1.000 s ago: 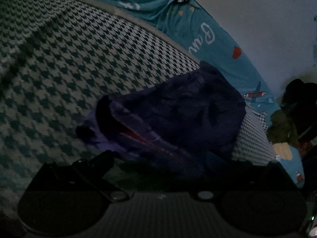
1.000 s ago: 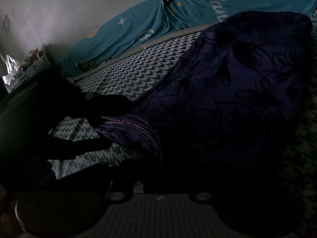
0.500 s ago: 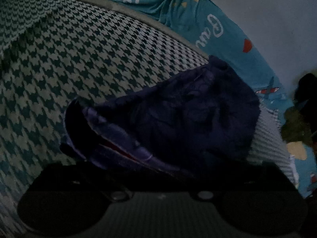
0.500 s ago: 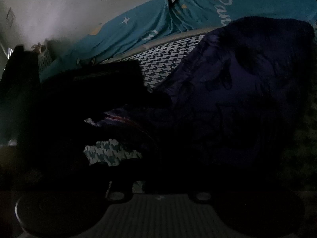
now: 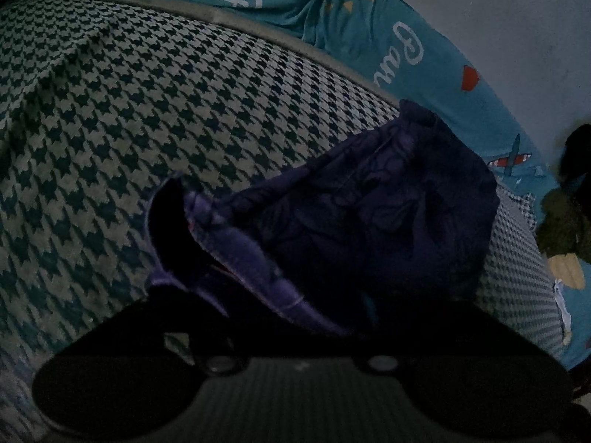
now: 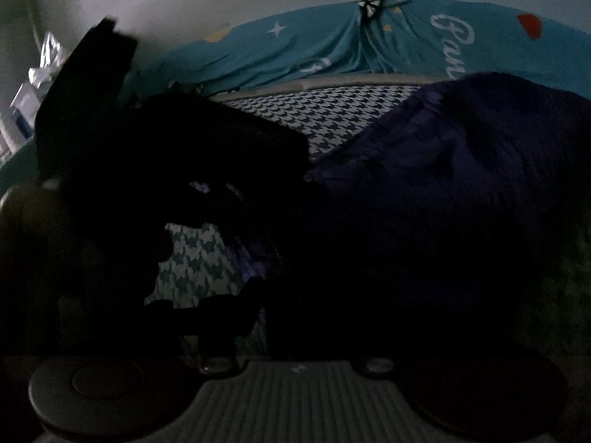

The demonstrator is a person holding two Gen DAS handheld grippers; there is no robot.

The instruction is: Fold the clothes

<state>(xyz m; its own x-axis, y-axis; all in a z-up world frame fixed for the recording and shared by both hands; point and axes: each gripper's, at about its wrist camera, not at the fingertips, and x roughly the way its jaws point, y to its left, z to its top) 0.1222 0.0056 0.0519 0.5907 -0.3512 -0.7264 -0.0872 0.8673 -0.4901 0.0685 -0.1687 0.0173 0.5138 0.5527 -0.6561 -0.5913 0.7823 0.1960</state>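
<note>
Purple cloth fills the mouth of my left tongs (image 5: 295, 306). They reach forward and low over the bed, and their fingers are lost in shadow under the gathered hem, so I cannot tell how wide they stand or whether they pinch the fabric. One dark finger (image 5: 173, 236) runs up along the left edge of the purple garment (image 5: 369, 221), touching its paler folded border.

From the right wrist view, my right tongs (image 6: 295, 317) also point low across the bed, with the same garment (image 6: 461, 192) piled directly ahead and to the right. That view is very dark near the fingertips; whether the right tongs are parted or clenched I cannot tell either. A black shape at the left of that view (image 6: 155, 155) looks like the left tool and its holder, close against the garment's near edge, though the murk hides the detail.

The garment lies bunched in a loose heap on the houndstooth bedcover (image 5: 147, 118), not spread flat, with a faint flower print on its surface. Beyond the cover's far edge sits a teal sheet (image 5: 406, 48) printed with white lettering, a red heart and small aeroplanes, against a pale wall (image 5: 517, 18). A dark green bundle (image 5: 565, 221) rests at the far right.
</note>
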